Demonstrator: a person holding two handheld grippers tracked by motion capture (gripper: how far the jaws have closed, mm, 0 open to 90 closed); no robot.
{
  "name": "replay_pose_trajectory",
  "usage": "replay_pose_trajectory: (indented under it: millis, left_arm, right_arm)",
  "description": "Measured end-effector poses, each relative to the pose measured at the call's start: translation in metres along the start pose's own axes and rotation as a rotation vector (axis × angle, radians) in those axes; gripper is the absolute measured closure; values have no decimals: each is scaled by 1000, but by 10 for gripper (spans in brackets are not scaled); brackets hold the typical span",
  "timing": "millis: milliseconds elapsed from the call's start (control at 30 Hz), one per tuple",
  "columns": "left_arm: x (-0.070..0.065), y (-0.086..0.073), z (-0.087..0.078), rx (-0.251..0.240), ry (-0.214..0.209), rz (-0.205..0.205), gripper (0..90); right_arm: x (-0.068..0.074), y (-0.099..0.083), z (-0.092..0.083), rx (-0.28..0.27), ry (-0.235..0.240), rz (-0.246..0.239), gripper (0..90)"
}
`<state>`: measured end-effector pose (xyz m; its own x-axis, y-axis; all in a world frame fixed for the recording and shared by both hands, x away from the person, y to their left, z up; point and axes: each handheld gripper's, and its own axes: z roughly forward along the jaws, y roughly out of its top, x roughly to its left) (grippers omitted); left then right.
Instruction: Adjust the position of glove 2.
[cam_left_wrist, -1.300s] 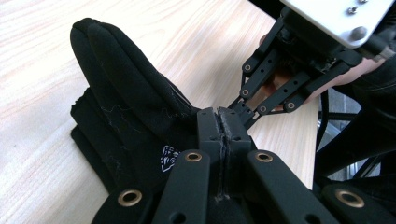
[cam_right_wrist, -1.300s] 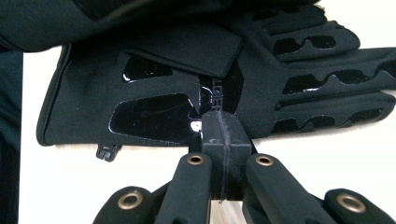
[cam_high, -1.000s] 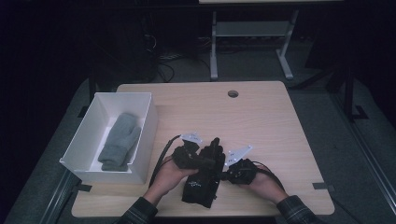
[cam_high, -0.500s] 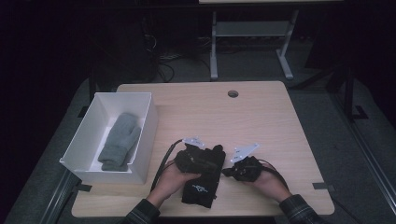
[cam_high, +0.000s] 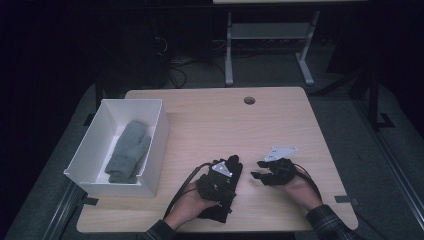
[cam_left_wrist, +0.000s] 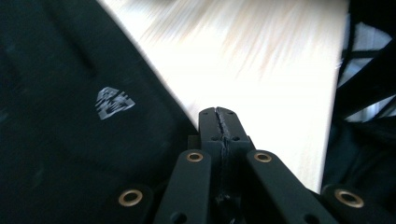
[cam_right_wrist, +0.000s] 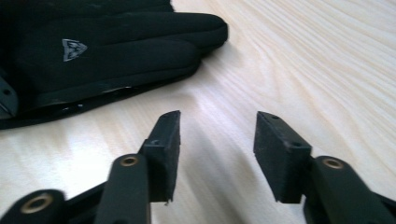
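Note:
A black glove lies near the table's front edge, mostly under the person's left hand. My left gripper rests on top of it, cable trailing toward the front. In the left gripper view the jaws are pressed together at the left gripper's tip, with the glove and its grey logo just to their left and bare wood beyond. My right gripper hovers just right of the glove, open. In the right gripper view the right gripper holds nothing, and the glove lies ahead to its left.
A white box stands at the table's left side with a grey mitten inside. The wooden table has a round hole near its far edge. A metal frame stands behind the table.
My right gripper has drawn off the black glove to the right and now stands apart from it. The left hand and gripper stay on the glove, which shifted slightly toward the front.

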<state>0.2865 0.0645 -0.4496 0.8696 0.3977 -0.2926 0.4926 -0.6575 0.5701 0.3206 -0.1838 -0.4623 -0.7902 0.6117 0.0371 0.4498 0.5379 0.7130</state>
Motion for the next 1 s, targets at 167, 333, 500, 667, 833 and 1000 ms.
replay_pose_trajectory:
  millis: [167, 333, 500, 667, 833, 1000]
  left_arm:
    - [3, -7, -11, 33, 53, 20, 897]
    - [10, -15, -20, 45, 83, 15, 897]
    - [21, -26, -37, 53, 172, 8, 896]
    - [27, -30, -44, 46, 195, -2, 895]
    - [26, -27, -48, 2, 191, 11, 768]
    - [30, -23, -55, -45, 199, 20, 539]
  right_arm:
    - [-3, -2, 3, -2, -32, 7, 444]
    - [-5, -3, 5, 5, -58, 13, 412]
    - [-9, -6, 8, 17, -88, 3, 364]
    - [-13, -8, 8, 8, -91, 23, 329]
    - [-19, -11, 9, -8, -68, 70, 289]
    - [-19, -15, 10, -37, -71, 70, 244]
